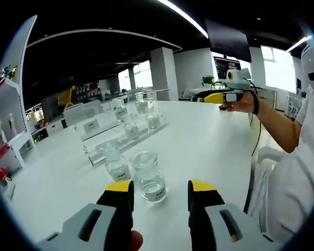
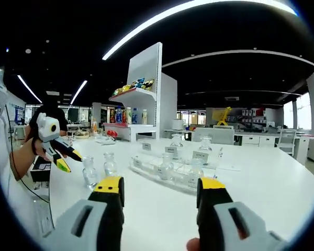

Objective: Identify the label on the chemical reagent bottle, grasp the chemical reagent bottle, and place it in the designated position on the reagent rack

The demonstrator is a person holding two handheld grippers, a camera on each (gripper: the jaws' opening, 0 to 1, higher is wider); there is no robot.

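Left gripper [image 1: 160, 189]: jaws spread apart with nothing between them, yellow tips low over a white table [image 1: 209, 141], aimed at two clear glass reagent bottles [image 1: 148, 177] standing just ahead. Nearer bottle upright, long axis vertical, mouth up, white label facing the camera, print too small to read. Second bottle [image 1: 115, 162] touching or just beside it on its left, also upright. Beyond them, a clear stepped reagent rack [image 1: 126, 133] running away toward the far end of the table, holding more bottles and small white label cards.

Right gripper [image 2: 159, 188]: jaws likewise apart and empty, held above the table and looking at the rack [image 2: 170, 170] from its long side. Two loose bottles [image 2: 89, 172] upright on the table near the rack's left end, apart from it. In that same view, the left gripper [image 2: 68, 159] in a hand at the left edge, its yellow-tipped jaws parted, close to those bottles.

Table wide, smooth, glossy white. Around it, a large open room with a dark ceiling and long light strips [image 2: 188, 13], white shelving [image 2: 138, 99] with coloured items, white pillars, bright windows [image 1: 277, 68] at the far side.
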